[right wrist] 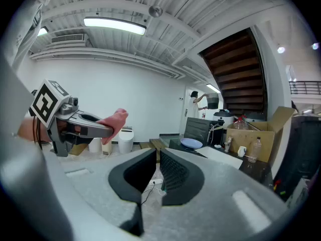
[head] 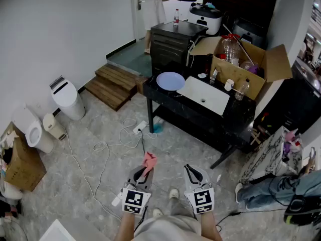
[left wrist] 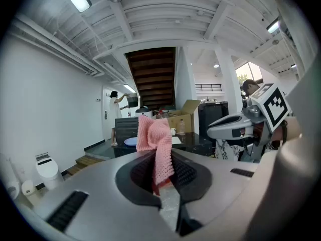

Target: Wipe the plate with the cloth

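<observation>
Both grippers sit at the bottom of the head view, well short of the black table [head: 235, 115]: left gripper [head: 145, 171] is clenched on the pink cloth [head: 149, 159], which pokes out past its tips twd the table; right gripper [head: 190, 169] is beside it, carrying nothing. Blue plate [head: 170, 81] lies flat on the table's left end, just beside a white sink [head: 205, 95], w/ a cardboard box [head: 253, 67] at the table's back edge

Left gripper view: jaws pinch the cloth's lower part and a loose flap stands above them. Plate shows small on the table far ahead, so no wiping yet; step in hand is prob. the approach

Right gripper view: jaws shut together w/ nothing btw them; table & plate ahead to the right

To do it well, I'd judge: walk up to the table's front edge first, don't loosen the pinch, then come down so the loose flap lands flat on the plate, not the hard tips. Plate looks light & may slide twd the sink; right gripper could brace its rim
</observation>
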A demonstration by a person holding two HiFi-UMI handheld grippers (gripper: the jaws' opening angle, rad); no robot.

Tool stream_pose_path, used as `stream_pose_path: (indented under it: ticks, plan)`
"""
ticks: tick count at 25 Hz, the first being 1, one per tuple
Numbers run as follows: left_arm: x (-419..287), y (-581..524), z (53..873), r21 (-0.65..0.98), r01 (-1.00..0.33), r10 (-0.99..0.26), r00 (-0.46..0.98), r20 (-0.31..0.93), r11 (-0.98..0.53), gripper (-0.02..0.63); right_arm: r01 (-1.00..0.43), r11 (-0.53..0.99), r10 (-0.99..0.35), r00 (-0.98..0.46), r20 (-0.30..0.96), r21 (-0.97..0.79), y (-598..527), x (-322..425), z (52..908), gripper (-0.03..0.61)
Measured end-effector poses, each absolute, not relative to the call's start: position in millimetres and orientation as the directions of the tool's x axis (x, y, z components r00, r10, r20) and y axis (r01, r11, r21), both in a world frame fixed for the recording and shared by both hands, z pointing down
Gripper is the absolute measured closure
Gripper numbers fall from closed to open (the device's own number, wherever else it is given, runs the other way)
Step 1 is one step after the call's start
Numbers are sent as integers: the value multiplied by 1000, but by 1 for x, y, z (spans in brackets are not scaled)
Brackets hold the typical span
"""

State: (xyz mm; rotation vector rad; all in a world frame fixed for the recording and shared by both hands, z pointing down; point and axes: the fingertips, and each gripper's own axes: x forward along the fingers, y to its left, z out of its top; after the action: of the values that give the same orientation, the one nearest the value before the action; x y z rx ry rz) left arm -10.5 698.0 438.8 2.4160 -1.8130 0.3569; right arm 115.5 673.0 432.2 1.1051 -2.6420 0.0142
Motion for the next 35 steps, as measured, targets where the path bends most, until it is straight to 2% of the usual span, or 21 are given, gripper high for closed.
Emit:
stream_pose_path:
  ticks: [9, 35]
  plan:
    - [6, 657, 445, -70, -951, -929, 278, 243, -303, 581, -700, 707, -701, -676, 227, 96, 634, 120, 442, 552]
    - [31, 482, 439, -101, -982, -954, 125, 273, -158, 581, -561, 826, -558, -801, 216, 50, 447, 132, 440, 552]
